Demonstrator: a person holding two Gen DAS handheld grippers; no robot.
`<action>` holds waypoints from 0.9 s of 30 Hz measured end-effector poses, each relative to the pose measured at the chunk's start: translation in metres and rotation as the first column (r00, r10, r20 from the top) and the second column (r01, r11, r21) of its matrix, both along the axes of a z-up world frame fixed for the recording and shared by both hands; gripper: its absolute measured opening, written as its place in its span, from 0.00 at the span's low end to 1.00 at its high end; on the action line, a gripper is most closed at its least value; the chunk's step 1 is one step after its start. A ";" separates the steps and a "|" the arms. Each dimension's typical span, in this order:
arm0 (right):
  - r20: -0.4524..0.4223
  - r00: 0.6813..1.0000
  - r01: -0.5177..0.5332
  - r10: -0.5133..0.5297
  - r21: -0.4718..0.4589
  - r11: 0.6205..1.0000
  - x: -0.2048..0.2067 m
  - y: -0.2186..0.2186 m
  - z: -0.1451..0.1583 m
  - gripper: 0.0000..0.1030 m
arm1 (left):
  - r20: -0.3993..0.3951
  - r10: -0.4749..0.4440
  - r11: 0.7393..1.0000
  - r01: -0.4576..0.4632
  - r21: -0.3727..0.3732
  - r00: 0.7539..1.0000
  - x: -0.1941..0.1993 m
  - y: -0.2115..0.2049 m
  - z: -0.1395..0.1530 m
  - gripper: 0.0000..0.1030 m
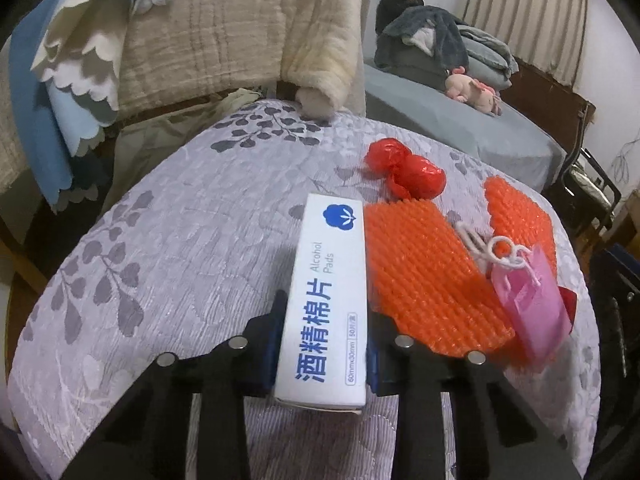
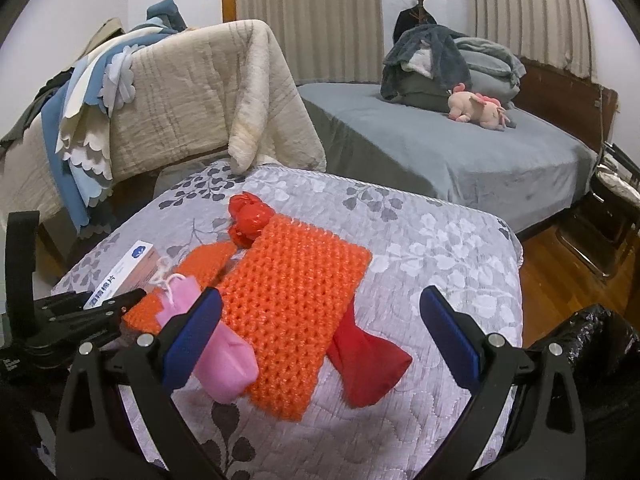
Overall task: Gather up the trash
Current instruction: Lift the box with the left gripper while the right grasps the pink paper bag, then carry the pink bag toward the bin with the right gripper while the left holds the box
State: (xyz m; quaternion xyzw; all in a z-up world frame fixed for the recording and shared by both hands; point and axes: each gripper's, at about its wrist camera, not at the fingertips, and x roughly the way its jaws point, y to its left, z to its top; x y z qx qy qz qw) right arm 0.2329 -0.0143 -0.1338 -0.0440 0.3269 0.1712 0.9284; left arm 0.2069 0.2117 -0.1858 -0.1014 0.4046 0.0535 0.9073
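Note:
My left gripper is shut on a white alcohol pads box, held over the grey leaf-patterned quilt. The box also shows in the right wrist view, with the left gripper at the far left. Beside the box lie an orange bubble-wrap sheet, a crumpled red plastic bag and a pink pouch with a white cord. My right gripper is open and empty above the orange sheet, the pink pouch and a red cloth piece.
A black bin bag is at the right edge over the wooden floor. A chair draped with beige blankets stands behind the quilt. A grey bed with a pink plush toy lies beyond.

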 end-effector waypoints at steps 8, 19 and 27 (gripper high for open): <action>0.001 0.999 -0.035 0.035 0.011 0.999 -0.007 0.012 0.002 0.93 | 0.038 0.007 1.000 -0.006 -0.011 0.999 -0.015 0.004 0.016 0.31; -0.024 0.997 -0.067 0.067 0.013 0.998 -0.040 0.024 -0.005 0.76 | 0.072 0.013 1.000 -0.014 0.012 0.997 -0.056 0.001 0.033 0.31; -0.051 0.991 -0.121 0.120 -0.012 0.993 -0.050 0.042 -0.017 0.60 | 0.078 -0.008 1.000 0.007 0.011 0.997 -0.064 -0.008 0.033 0.31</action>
